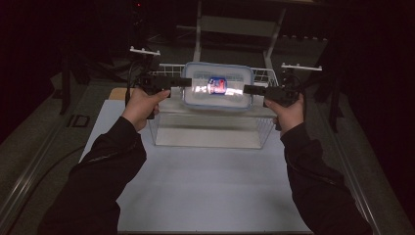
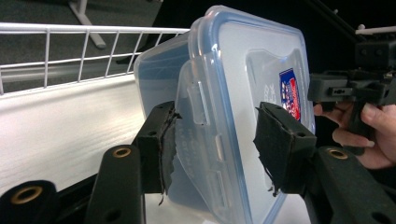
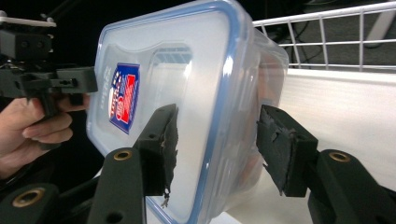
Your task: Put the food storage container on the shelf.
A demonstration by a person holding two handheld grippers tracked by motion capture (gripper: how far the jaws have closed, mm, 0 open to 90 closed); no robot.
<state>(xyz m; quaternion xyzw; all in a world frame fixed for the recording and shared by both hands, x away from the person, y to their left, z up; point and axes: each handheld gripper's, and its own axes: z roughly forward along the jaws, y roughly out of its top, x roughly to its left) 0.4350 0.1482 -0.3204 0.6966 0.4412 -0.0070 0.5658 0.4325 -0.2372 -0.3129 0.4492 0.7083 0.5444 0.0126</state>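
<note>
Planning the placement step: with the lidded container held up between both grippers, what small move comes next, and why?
Probably lower it straight down. The left gripper and right gripper hold opposite ends of the lidded container above the wire basket, whose open top sits directly beneath it.

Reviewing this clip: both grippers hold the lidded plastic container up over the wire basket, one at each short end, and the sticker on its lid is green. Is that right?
Not quite. The sticker on the lid is red and blue, not green, as the right gripper view shows. The rest holds: the left gripper and right gripper hold the lidded plastic container by its short ends, up over the wire basket.
</note>
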